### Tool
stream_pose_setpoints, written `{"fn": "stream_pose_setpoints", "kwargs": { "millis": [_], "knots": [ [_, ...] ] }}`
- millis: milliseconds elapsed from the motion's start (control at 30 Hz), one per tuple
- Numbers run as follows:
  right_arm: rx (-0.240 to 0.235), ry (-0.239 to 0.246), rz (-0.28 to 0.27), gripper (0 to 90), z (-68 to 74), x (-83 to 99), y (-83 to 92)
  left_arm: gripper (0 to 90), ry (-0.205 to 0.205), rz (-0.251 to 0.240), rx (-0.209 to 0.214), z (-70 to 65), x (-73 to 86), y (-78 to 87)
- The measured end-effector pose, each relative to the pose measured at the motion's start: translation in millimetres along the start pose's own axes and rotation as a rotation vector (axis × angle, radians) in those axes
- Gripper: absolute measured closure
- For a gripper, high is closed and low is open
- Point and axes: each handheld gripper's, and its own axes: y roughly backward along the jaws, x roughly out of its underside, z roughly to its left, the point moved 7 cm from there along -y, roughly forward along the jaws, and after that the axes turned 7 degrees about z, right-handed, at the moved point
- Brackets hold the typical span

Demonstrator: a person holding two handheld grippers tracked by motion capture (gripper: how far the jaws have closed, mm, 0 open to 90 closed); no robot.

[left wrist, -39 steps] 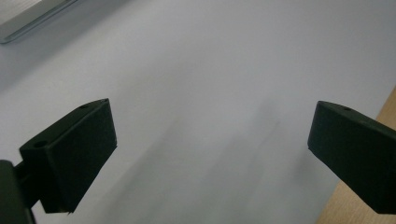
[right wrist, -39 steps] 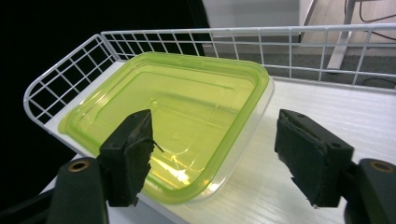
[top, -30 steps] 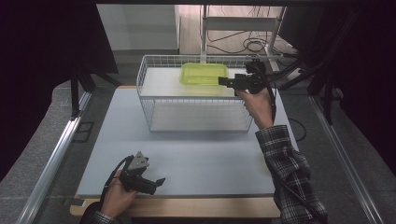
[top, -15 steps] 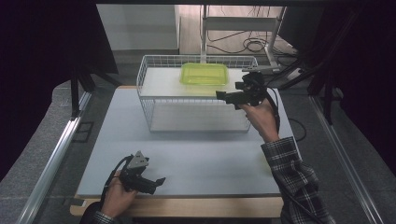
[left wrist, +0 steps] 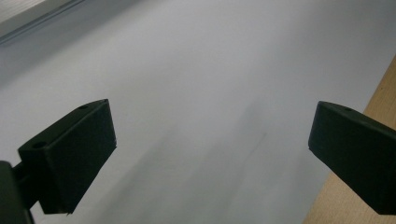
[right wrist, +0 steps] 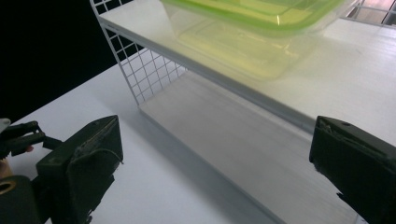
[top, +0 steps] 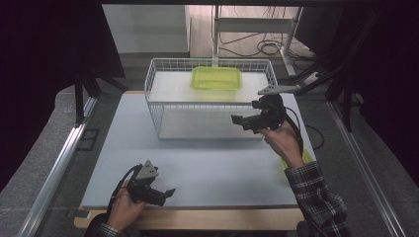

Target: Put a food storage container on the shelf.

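**Right gripper view: empty jaws spread before the box**

Right gripper [top: 236, 120] wide open, holding nothing, level with the rack [top: 159, 107] front. Green box [right wrist: 254, 28] just ahead and above, on the top shelf. Best raised, squared to the rim, then closed gently. Left gripper [top: 169, 191] open, resting far behind.

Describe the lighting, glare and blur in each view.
High view: dark surround, evenly lit white table, sharp. Left gripper view: soft shadow streaks on the table, fingers slightly blurred. Right gripper view: glare on the green container, black upper left corner.
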Motion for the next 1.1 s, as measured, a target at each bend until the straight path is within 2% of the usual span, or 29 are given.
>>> {"fn": "stream_pose_setpoints", "kwargs": {
  "millis": [400,700,1100],
  "knots": [
    [0.026,0.012,-0.025,0.9,0.8,46.2,5.0,0.6,-0.006,0.003,-0.003,-0.3,0.2,-0.2],
    [0.045,0.016,-0.023,1.0,3.3,73.2,9.7,0.6,-0.008,0.004,-0.009,-0.4,0.2,-0.2],
    [0.067,-0.014,0.001,2.6,8.8,111.2,9.2,0.3,-0.012,0.009,-0.028,-0.2,0.5,-1.0]
  ]
}}
